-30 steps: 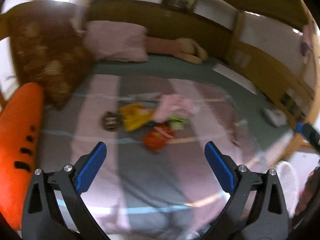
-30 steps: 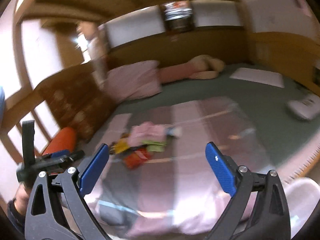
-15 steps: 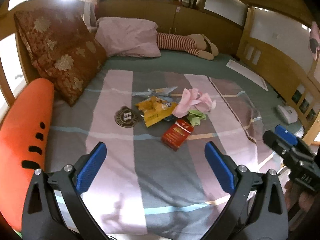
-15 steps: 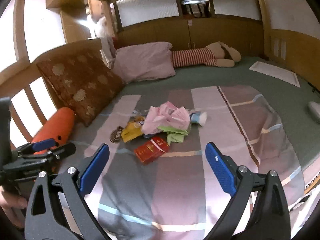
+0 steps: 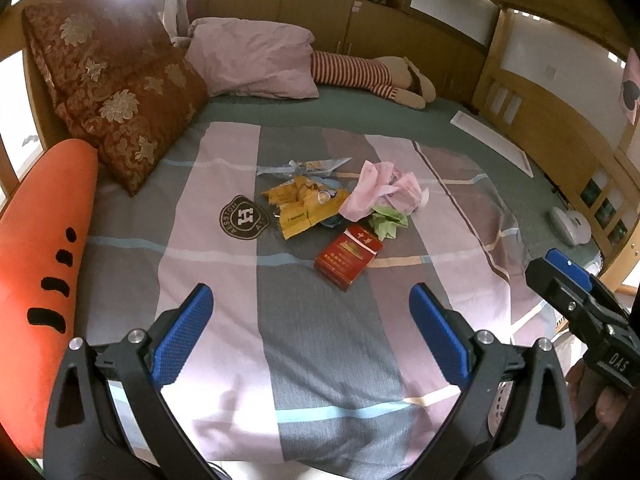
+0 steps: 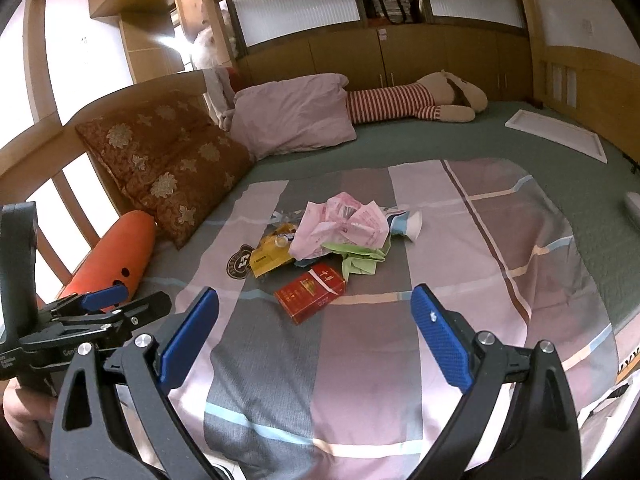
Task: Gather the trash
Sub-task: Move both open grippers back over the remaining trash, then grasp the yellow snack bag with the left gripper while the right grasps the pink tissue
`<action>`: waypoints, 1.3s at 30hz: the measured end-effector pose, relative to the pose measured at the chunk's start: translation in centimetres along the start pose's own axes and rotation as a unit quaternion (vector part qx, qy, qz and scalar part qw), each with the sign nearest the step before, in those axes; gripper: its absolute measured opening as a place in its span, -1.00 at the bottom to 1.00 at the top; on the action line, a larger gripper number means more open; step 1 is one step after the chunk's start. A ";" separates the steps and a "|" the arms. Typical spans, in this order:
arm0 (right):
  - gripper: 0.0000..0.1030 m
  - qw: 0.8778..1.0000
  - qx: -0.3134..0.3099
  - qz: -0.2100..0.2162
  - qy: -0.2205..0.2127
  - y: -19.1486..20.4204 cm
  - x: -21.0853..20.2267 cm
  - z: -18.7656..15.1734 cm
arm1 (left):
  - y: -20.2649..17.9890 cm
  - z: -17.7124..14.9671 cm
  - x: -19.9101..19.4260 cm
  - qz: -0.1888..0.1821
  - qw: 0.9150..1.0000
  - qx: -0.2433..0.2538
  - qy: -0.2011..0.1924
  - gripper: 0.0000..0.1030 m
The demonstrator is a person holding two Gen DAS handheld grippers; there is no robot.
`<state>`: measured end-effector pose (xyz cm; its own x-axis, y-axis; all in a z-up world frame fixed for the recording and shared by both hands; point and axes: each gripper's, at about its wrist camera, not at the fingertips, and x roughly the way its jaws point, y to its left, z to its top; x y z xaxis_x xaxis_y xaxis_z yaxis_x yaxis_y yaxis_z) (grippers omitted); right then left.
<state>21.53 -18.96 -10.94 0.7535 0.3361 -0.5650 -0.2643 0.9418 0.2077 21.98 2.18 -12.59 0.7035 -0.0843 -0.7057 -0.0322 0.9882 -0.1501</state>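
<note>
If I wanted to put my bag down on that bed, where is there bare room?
The striped blanket is bare between the red carton and the near edge, in front of both open grippers. The green sheet is bare between the striped plush toy and the white board. Crowded: the middle, around the pink paper and yellow wrappers.

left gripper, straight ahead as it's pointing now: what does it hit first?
Probably the striped blanket just short of the trash pile: the open left gripper looks down onto the bed. Nearest item on that line is the red box. Depth is uncertain.
</note>
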 end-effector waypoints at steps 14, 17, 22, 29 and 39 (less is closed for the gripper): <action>0.84 1.000 0.002 -0.003 0.002 -0.1 0.4 0.1 | -0.3 0.2 1.0 0.001 1.000 0.007 0.008 0.90; 0.84 1.000 0.011 -0.004 0.007 -0.5 1.3 0.7 | -0.4 1.2 2.4 0.005 1.000 0.011 0.013 0.90; 0.84 0.999 0.034 -0.001 0.015 -1.4 4.7 3.2 | -0.3 3.6 5.5 0.010 1.000 0.009 0.013 0.90; 0.84 0.986 0.150 0.028 0.069 -5.3 12.9 5.1 | 0.1 6.0 13.6 0.026 0.999 0.030 0.037 0.88; 0.84 0.948 0.289 0.084 0.101 -8.9 18.0 4.8 | -1.0 6.0 22.5 0.012 0.991 0.092 0.094 -0.48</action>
<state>40.35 -21.37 -19.11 0.5834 0.5301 -0.6153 0.0477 0.7339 0.6775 42.09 0.08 -24.15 0.5588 -0.0664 -0.8266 0.0948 0.9954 -0.0158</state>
